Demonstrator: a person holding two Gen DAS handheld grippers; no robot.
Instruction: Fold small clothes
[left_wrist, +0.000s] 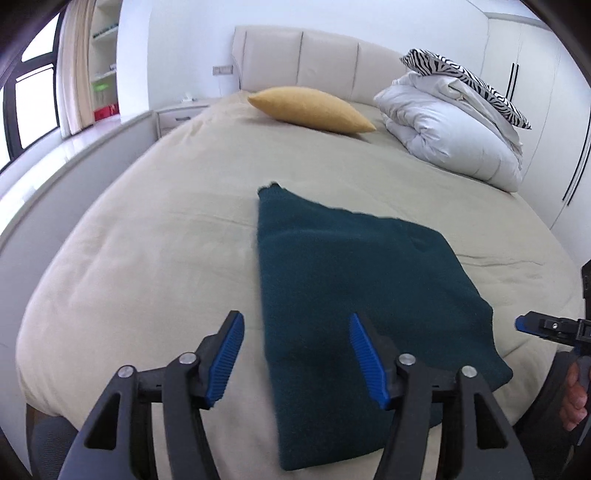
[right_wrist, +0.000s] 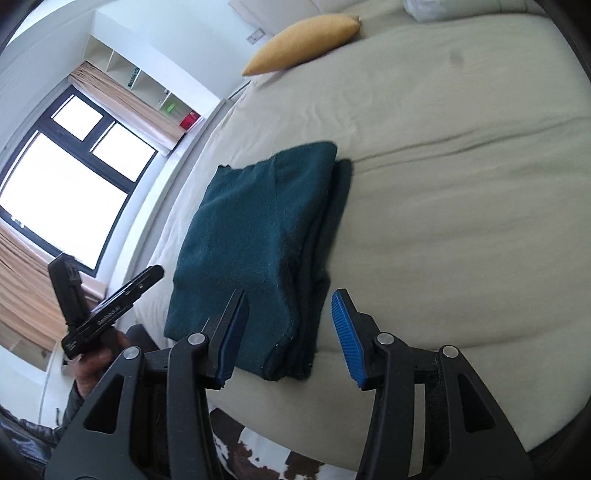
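The left gripper (left_wrist: 297, 325) and the right gripper (right_wrist: 290, 301) are both standing apart-jawed above the bed, their blue ribbed pads gripping nothing. The folded dark teal fleece garment (left_wrist: 354, 295) is lying flat just beyond and beneath the fingertips, near the bed's front edge. It is resting on a beige bedsheet (left_wrist: 166, 229), with a mustard-yellow cushion (left_wrist: 312, 109) and a bundled white duvet (left_wrist: 450, 125) sitting by the cream padded headboard (left_wrist: 314, 59).

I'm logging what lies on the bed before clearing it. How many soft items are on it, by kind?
Folded dark green garment: 1
Yellow pillow: 1
Zebra-print pillow: 1
White duvet: 1
Total: 4
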